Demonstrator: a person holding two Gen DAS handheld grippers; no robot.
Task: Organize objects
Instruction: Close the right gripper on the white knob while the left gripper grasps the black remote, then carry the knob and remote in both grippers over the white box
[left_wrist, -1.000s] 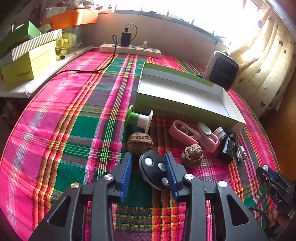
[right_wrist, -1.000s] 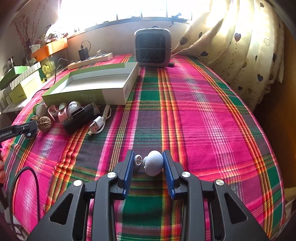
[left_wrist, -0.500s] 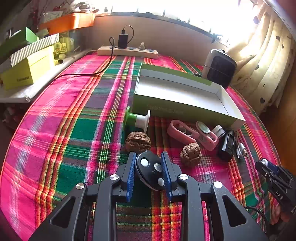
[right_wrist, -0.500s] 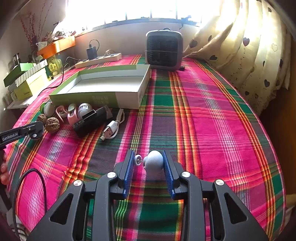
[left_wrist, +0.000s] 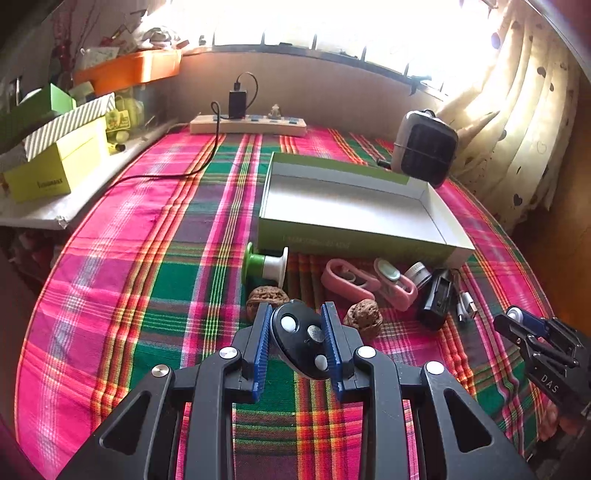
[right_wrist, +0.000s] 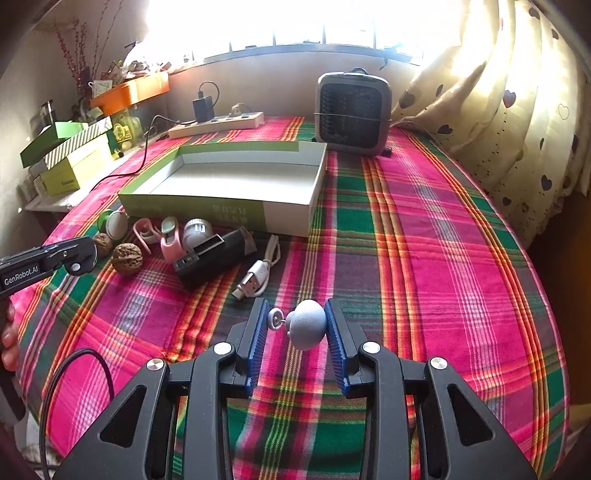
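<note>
My left gripper is shut on a black remote fob with pale buttons and holds it above the plaid cloth. My right gripper is shut on a grey-blue knob with a small metal screw end, also lifted. An open green-and-white box lies behind a row of small things: two walnuts, a green-and-white spool, pink clips, a black block and a USB cable.
A grey fan heater stands behind the box. A power strip with a charger and black cord lies at the back. Stacked boxes sit on a ledge at the left. Curtains hang at the right.
My left gripper closed on the black fob and lifted it off the cloth. My right gripper rose a little with the knob held.
</note>
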